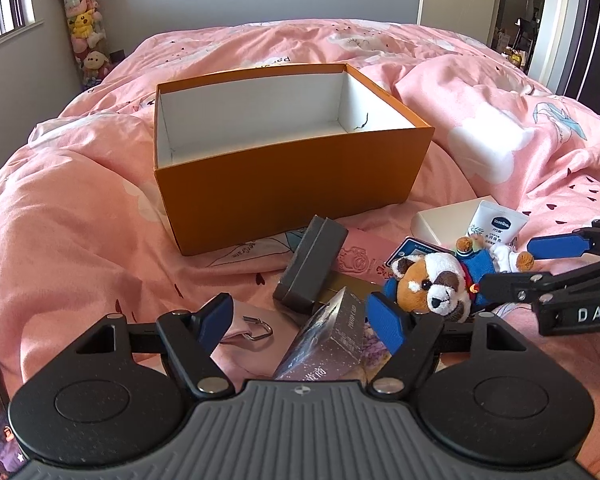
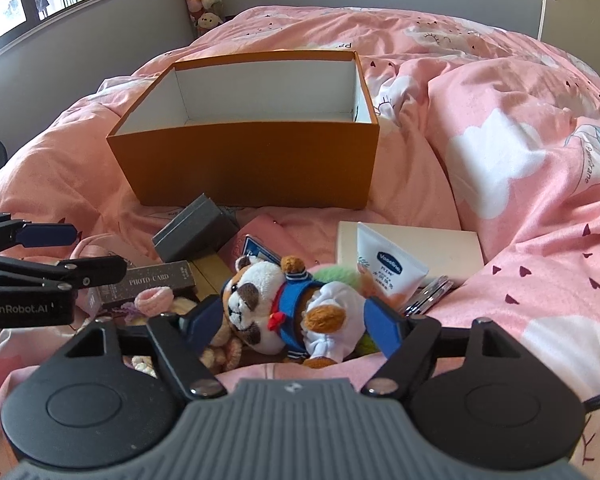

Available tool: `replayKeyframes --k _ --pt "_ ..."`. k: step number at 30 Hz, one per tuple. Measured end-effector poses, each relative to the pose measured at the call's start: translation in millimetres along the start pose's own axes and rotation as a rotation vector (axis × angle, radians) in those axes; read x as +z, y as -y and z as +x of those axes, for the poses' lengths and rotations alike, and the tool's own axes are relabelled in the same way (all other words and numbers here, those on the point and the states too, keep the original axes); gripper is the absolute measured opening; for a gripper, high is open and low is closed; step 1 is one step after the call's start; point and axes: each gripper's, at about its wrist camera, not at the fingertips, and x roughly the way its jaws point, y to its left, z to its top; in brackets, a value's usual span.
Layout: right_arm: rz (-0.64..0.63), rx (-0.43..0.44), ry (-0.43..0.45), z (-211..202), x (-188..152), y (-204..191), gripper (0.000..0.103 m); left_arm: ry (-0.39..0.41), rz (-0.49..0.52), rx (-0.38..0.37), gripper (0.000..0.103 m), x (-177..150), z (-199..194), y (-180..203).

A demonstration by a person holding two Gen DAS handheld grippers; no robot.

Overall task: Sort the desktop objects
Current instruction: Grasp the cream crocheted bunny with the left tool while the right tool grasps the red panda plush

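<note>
A plush animal [image 2: 276, 308] in a blue sailor top lies across a heap of small items on the pink duvet. My right gripper [image 2: 292, 320] straddles it, one pad against its head and the other against its white leg; the right gripper [image 1: 516, 266] also reaches in from the right edge of the left wrist view. My left gripper [image 1: 300, 316] stands open over a shiny photo-card box [image 1: 328, 340], touching nothing. A grey box [image 1: 312, 268] leans just beyond it. Behind the heap sits an open orange box [image 1: 284, 196] with an empty white inside.
A white Vaseline tube [image 2: 388, 264] rests on a flat cream box [image 2: 440, 248] to the right. A pink hair tie [image 2: 156, 298] and a pink pouch with a metal clasp [image 1: 256, 330] lie to the left. The duvet rises in folds on the right.
</note>
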Motion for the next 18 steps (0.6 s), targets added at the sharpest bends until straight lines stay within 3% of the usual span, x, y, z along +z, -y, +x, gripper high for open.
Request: replayKeyframes --k 4,7,9,18 --pt "-0.023 0.02 -0.013 -5.6 4.1 7.5 0.064 -0.031 -0.028 -0.036 0.056 3.0 -1.2 -11.1" --pt "-0.05 0.057 -0.032 -7.2 4.1 6.9 0.057 -0.057 -0.013 -0.089 0.046 3.3 -2.5 -14.9" --pt "-0.086 0.076 -0.042 -7.9 4.4 4.7 0.054 -0.064 0.007 -0.111 0.046 3.3 -4.5 -13.6" --pt "-0.383 0.112 -0.081 -13.3 8.0 -14.7 0.053 -0.105 0.062 -0.238 0.048 4.1 -12.7 8.8"
